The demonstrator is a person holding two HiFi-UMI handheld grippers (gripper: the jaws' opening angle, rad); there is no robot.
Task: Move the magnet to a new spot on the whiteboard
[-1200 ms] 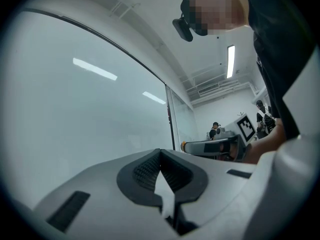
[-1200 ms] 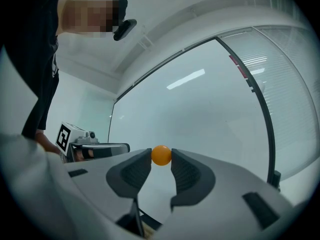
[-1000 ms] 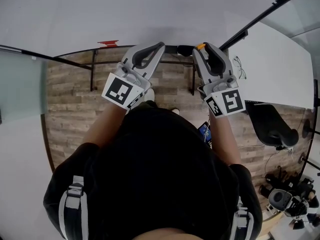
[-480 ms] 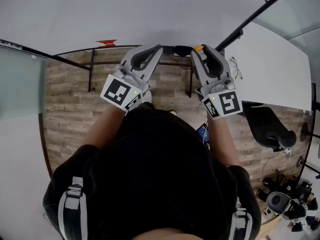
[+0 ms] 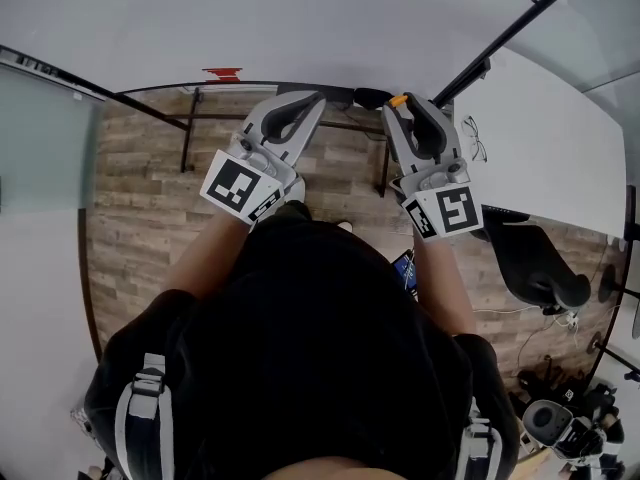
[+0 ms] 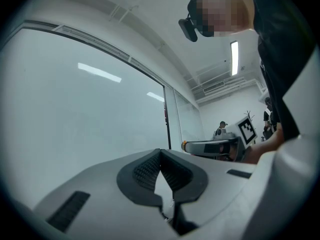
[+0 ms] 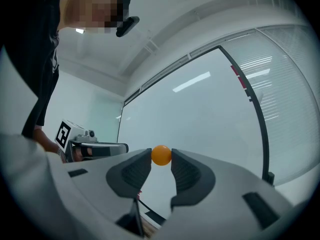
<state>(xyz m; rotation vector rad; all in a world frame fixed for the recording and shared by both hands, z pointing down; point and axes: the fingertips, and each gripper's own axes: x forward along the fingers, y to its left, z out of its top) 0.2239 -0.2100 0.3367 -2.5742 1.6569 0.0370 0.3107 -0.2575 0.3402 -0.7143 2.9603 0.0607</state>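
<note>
The right gripper (image 7: 161,159) is pinching the orange magnet (image 7: 161,154) between its jaw tips, close before the whiteboard (image 7: 200,109); contact with the board is unclear. The left gripper (image 6: 160,155) is hanging alongside, jaws pressed together on nothing. A desk (image 5: 545,128) bearing glasses (image 5: 478,136) is standing at the right.

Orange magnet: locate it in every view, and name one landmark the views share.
Head view: orange magnet at top centre, at the tip of the right claw.
Left gripper view: a small orange speck right of centre, at the right claw's tip.
Right gripper view: at centre, pinched between the right claw's tips.
Shared landmark: the whiteboard, behind the magnet in all three.
</note>
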